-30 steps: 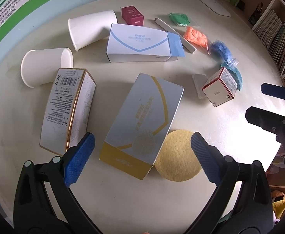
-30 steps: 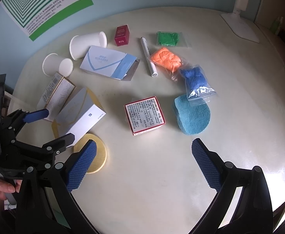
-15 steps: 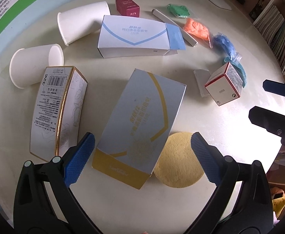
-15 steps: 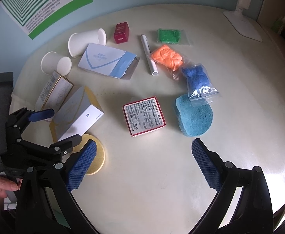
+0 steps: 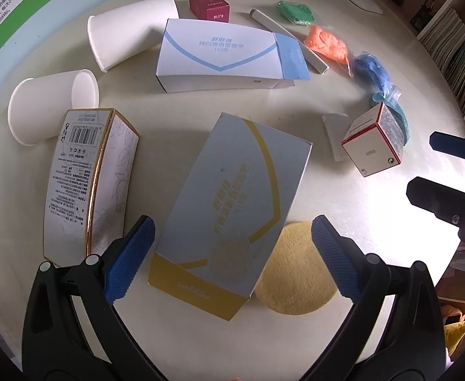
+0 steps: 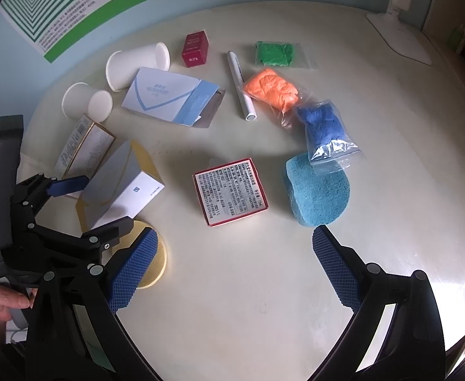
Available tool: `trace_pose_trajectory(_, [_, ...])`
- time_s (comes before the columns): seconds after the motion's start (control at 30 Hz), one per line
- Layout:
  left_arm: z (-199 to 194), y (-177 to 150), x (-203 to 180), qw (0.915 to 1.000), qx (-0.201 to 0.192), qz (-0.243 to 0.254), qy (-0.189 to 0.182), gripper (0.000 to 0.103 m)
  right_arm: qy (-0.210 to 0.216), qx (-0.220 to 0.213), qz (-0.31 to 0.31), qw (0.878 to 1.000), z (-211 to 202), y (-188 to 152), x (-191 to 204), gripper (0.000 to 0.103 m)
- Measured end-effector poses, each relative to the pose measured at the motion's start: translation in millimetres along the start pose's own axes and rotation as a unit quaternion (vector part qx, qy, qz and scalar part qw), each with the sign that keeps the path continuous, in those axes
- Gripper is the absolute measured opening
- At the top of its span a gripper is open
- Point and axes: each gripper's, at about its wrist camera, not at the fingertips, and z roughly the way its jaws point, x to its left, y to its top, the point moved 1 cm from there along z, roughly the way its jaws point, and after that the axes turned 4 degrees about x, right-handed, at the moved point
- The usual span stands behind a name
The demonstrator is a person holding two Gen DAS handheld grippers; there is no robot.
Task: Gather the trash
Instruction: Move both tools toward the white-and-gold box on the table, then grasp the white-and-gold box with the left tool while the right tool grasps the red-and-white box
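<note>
A grey box with yellow trim [image 5: 232,203] lies on the round cream table [image 5: 200,111], partly over a yellow round sponge [image 5: 296,273]. My left gripper [image 5: 232,254] is open, its blue fingers on either side of the box's near end, apart from it. The right wrist view shows the same box [image 6: 121,184] with the left gripper [image 6: 95,203] around it. My right gripper [image 6: 232,266] is open and empty over bare table, near a red-edged box [image 6: 230,190].
Two white paper cups [image 5: 130,31] [image 5: 51,104], a white-and-gold box [image 5: 86,177], a white-and-blue box [image 5: 226,54], a maroon box [image 5: 208,3], a white tube [image 6: 240,85], green [image 6: 275,52], orange [image 6: 270,87] and blue [image 6: 324,125] bags and a blue sponge [image 6: 318,190] lie around.
My left gripper has moved forward and down, so the grey and yellow box now sits between its open fingers. The right gripper has barely moved.
</note>
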Motion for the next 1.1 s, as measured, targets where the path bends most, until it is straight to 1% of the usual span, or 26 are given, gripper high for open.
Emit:
trace_pose_trajectory(0.2, [14, 11, 2, 0.9999, 0.006, 0.000, -0.009, 0.096, 0.005, 0.007, 0.006, 1.000, 10, 4, -5, 0.096])
trace_pose_trajectory(0.47, [35, 22, 5, 0.9997, 0.014, 0.002, -0.020, 0.096, -0.001, 0.014, 0.008, 1.000, 23, 9, -6, 0.095])
trace_pose_trajectory(0.5, [38, 24, 5, 0.9997, 0.013, 0.002, -0.022, 0.096, -0.003, 0.016, 0.008, 1.000, 25, 9, -6, 0.091])
trace_pose_trajectory(0.53, [39, 25, 5, 0.9997, 0.012, 0.003, -0.021, 0.093, -0.005, 0.019, 0.009, 1.000, 28, 11, -5, 0.088])
trace_pose_trajectory(0.57, [41, 26, 5, 0.9997, 0.013, 0.004, -0.021, 0.092, -0.008, 0.024, 0.009, 1.000, 31, 11, -6, 0.078])
trace_pose_trajectory(0.6, [44, 27, 5, 0.9997, 0.014, 0.004, -0.021, 0.087, -0.007, 0.030, 0.012, 0.999, 34, 11, -7, 0.075])
trace_pose_trajectory(0.67, [43, 28, 5, 0.9997, 0.011, 0.004, -0.022, 0.084, -0.007, 0.030, 0.015, 0.999, 36, 10, -7, 0.076])
trace_pose_trajectory(0.73, [44, 29, 6, 0.9997, 0.010, 0.006, -0.022, 0.078, -0.007, 0.028, 0.009, 1.000, 36, 9, -5, 0.075])
trace_pose_trajectory(0.77, [44, 30, 7, 0.9998, 0.009, 0.007, -0.019, 0.076, -0.008, 0.027, 0.007, 1.000, 36, 10, -4, 0.070])
trace_pose_trajectory(0.8, [44, 30, 8, 0.9998, 0.008, 0.009, -0.019, 0.072, -0.008, 0.027, 0.005, 1.000, 35, 9, -4, 0.063])
trace_pose_trajectory(0.83, [45, 31, 8, 0.9997, 0.008, 0.010, -0.021, 0.071, -0.007, 0.027, 0.005, 1.000, 34, 9, -4, 0.058])
trace_pose_trajectory(0.9, [43, 33, 10, 0.9996, 0.007, 0.009, -0.027, 0.066, 0.003, 0.030, 0.010, 0.999, 33, 10, -4, 0.036])
trace_pose_trajectory(0.93, [40, 26, 13, 0.9995, 0.006, 0.009, -0.030, 0.062, 0.006, 0.031, 0.012, 0.999, 34, 11, -5, 0.032])
trace_pose_trajectory(0.97, [38, 29, 12, 0.9994, 0.005, 0.009, -0.033, 0.061, 0.008, 0.032, 0.012, 0.999, 33, 11, -4, 0.026])
trace_pose_trajectory(1.03, [36, 30, 14, 0.9993, 0.001, 0.009, -0.036, 0.060, 0.006, 0.030, 0.008, 0.999, 31, 11, -3, 0.024])
trace_pose_trajectory(1.1, [31, 24, 21, 0.9994, -0.002, 0.009, -0.035, 0.060, 0.007, 0.026, 0.007, 1.000, 28, 11, -3, 0.015])
